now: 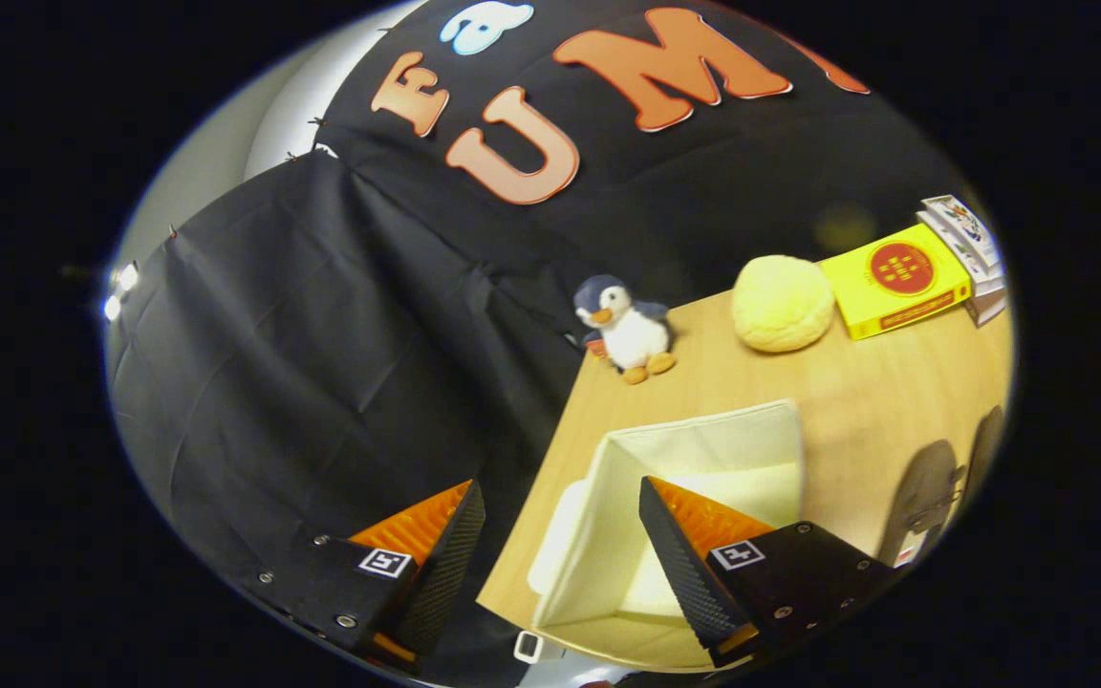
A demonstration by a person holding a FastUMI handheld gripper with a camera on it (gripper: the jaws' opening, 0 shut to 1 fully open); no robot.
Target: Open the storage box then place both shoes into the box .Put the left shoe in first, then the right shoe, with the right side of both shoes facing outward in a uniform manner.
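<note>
Gripper view looks down at a slant over a wooden table (895, 401) set against the booth's black cloth wall (321, 315). The gripper (560, 516) hangs with its fingers spread wide apart, nothing between them, touching nothing. One finger (445, 554) sits out over the cloth past the table's near edge; the other finger (684, 554) hangs over the storage box (703, 440).

That storage box is a cream fabric cube standing near the table's near edge, its top open so the pale inner walls show. A flap or lid of the same cloth seems to hang down its outer side, though the distortion makes that hard to be sure of.

The shoes (928, 502) lie on the table beside the box, toward the far-right edge: two dark soles side by side, well apart from the fingers.

Along the table's back edge stands a small plush penguin (625, 330), then a round yellow plush ball (783, 303), then a yellow book (895, 280) just beside a short stack of books (971, 248) at the corner.
</note>
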